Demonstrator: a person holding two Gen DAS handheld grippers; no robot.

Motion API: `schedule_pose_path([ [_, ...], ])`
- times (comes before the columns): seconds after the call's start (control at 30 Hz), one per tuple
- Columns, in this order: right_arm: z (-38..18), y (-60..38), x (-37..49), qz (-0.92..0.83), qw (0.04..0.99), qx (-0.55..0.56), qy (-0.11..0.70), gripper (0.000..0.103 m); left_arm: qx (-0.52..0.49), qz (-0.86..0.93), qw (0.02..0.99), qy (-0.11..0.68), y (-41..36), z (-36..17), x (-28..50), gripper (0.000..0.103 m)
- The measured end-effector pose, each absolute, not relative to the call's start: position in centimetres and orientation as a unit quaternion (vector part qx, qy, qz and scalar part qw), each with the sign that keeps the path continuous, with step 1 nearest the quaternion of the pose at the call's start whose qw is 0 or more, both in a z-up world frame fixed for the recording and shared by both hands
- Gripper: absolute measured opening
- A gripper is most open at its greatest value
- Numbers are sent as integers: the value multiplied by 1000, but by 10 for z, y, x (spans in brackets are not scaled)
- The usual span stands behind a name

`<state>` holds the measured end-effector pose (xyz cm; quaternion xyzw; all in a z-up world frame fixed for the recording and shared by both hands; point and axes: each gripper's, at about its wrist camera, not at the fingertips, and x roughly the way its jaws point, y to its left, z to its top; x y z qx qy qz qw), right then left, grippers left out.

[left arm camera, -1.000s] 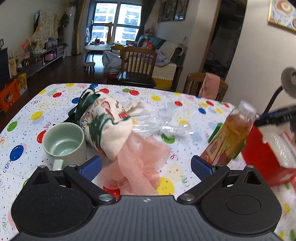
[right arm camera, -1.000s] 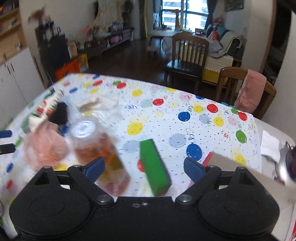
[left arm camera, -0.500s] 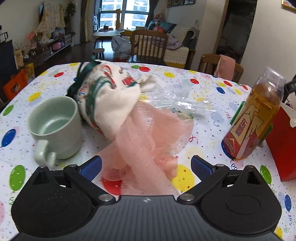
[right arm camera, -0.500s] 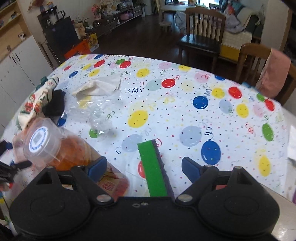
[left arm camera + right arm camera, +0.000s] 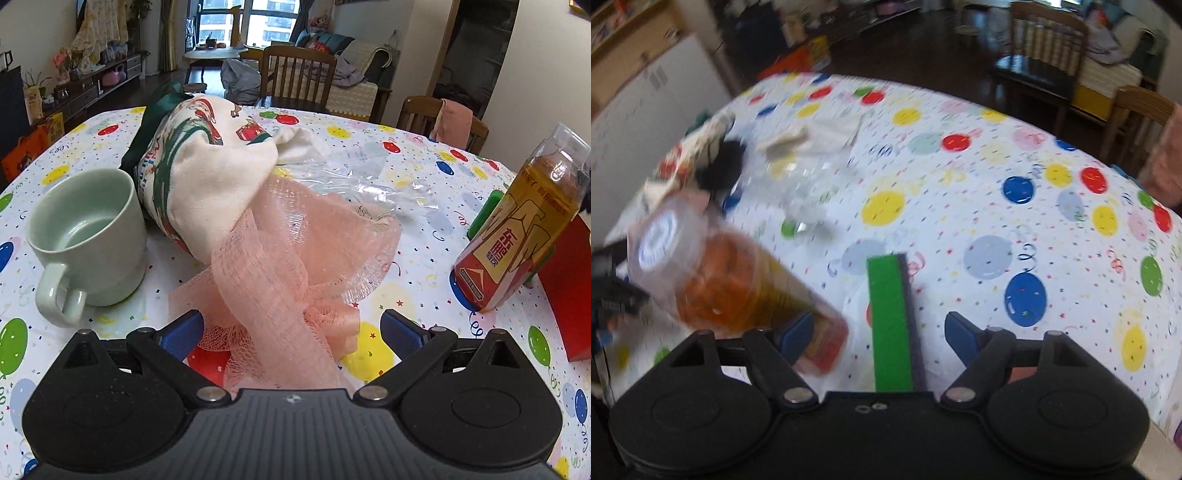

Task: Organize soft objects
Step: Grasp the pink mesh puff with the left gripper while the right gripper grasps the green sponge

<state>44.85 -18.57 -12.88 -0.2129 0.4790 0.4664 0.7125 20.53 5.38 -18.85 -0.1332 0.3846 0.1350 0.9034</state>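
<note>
A pink mesh bath pouf [image 5: 295, 258] lies on the balloon-print tablecloth [image 5: 406, 295], spilling from a cream Christmas-print fabric bag [image 5: 207, 166]. My left gripper [image 5: 291, 332] is open, its blue fingers either side of the pouf's near end. A green sponge [image 5: 890, 321] lies on the cloth between the open fingers of my right gripper [image 5: 879, 332]. The sponge also shows in the left wrist view [image 5: 487, 214] behind the bottle. The bag shows blurred in the right wrist view [image 5: 690, 155].
A pale green mug [image 5: 88, 236] stands left of the bag. A bottle of amber tea [image 5: 524, 221] stands at the right, also blurred left in the right wrist view [image 5: 738, 284]. A red box [image 5: 569, 288], a crumpled clear plastic bag [image 5: 369, 177] and wooden chairs [image 5: 299, 74] are around.
My left gripper has moved closer and lower over the pink pouf. My right gripper has dropped toward the green sponge, which now lies between its fingers.
</note>
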Motion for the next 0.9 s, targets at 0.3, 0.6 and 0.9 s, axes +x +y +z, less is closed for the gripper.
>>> schedule_pose_path([
  [0.3,-155,-168,435,463,695,-280,473,56,-135,138,901,389,55,-192,212,84],
  [0.6,-150,-171,427,434,727,-275,455,30,-138,144,894,402,58,-191,210,43],
  [0.9,-128,-188,402,371,794,-219,428,28,-142,122,896,403,53,-180,202,30],
])
